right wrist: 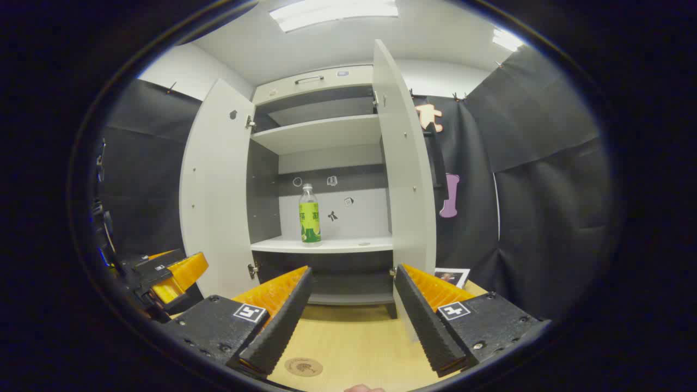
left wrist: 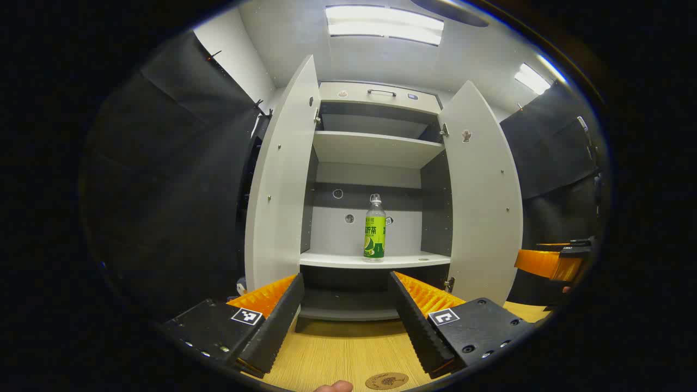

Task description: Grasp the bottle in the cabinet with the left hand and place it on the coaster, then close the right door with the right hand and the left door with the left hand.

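I have the left gripper (left wrist: 346, 305) spread wide and empty, held low over the wooden tabletop (left wrist: 348, 348) and aimed straight into the open cabinet (left wrist: 375, 147). The green-labelled bottle (left wrist: 374, 228) stands upright on the middle shelf (left wrist: 375, 260), set back from the shelf's front edge and well apart from my fingers, so I judge the reach has not yet begun. The round cork coaster (left wrist: 386, 380) lies on the tabletop just below the gripper, near the table's close edge. The right gripper (right wrist: 351, 305) is also spread and empty, waiting in front of the right door (right wrist: 405, 163); the left door (left wrist: 280, 179) and that one both stand swung fully out. What worries me is the bottle itself: it is tall and narrow, and if I go in with one finger leading I could knock it over or push it toward the back wall. A grip taken too high near the cap (left wrist: 374, 199) would probably let it swing when I lift it. The open doors flank my path, so a drifting approach might clip a door edge. Setting it down off centre on the small coaster could leave it tilted at the rim.
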Motion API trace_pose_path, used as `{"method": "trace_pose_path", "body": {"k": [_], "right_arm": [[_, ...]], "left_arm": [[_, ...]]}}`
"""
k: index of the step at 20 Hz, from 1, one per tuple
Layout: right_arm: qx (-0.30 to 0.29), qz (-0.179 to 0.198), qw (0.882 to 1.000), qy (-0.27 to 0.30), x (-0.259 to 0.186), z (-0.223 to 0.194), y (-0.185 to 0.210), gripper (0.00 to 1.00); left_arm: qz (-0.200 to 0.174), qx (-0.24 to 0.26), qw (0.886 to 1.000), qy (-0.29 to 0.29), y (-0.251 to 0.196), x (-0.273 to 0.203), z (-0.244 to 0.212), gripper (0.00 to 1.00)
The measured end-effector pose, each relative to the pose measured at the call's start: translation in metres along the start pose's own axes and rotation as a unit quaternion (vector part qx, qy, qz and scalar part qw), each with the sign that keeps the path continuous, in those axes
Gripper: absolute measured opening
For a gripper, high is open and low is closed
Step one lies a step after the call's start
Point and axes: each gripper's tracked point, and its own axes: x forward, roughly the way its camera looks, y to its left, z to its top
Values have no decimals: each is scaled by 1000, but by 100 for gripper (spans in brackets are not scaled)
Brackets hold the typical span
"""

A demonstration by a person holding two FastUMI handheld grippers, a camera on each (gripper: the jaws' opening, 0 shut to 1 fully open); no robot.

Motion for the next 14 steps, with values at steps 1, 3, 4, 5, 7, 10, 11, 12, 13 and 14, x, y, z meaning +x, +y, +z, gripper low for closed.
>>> {"method": "trace_pose_path", "body": {"k": [1, 3, 4, 5, 7, 10, 11, 12, 13, 14], "right_arm": [[-1, 1, 1000, -3, 0, 2, 2, 100], [-5, 5, 1000, -4, -2, 2, 6, 99], [-6, 7, 1000, -3, -2, 1, 7, 99], [-7, 10, 1000, -2, -3, 2, 9, 99], [-8, 9, 1000, 1, -3, 0, 9, 99], [-6, 7, 1000, 5, -3, -2, 7, 100], [-5, 7, 1000, 7, -3, -2, 7, 99], [-5, 5, 1000, 8, -3, -2, 6, 100], [-5, 3, 1000, 7, -3, -1, 6, 100], [-4, 3, 1000, 6, -3, 0, 6, 100]], "left_arm": [[-2, 0, 1000, 0, -1, 0, 1, 95], [-3, 0, 1000, 3, 0, -1, -2, 95], [-2, -1, 1000, 5, 1, 0, -3, 95], [-1, -3, 1000, 6, 2, 0, -3, 95], [-1, -5, 1000, 7, 2, -1, -4, 95], [1, -6, 1000, 8, 3, -3, -6, 95], [3, -6, 1000, 8, 3, -4, -6, 94], [4, -8, 1000, 9, 3, -6, -7, 95], [4, -8, 1000, 10, 3, -7, -7, 95], [5, -9, 1000, 12, 2, -7, -8, 99]]}}
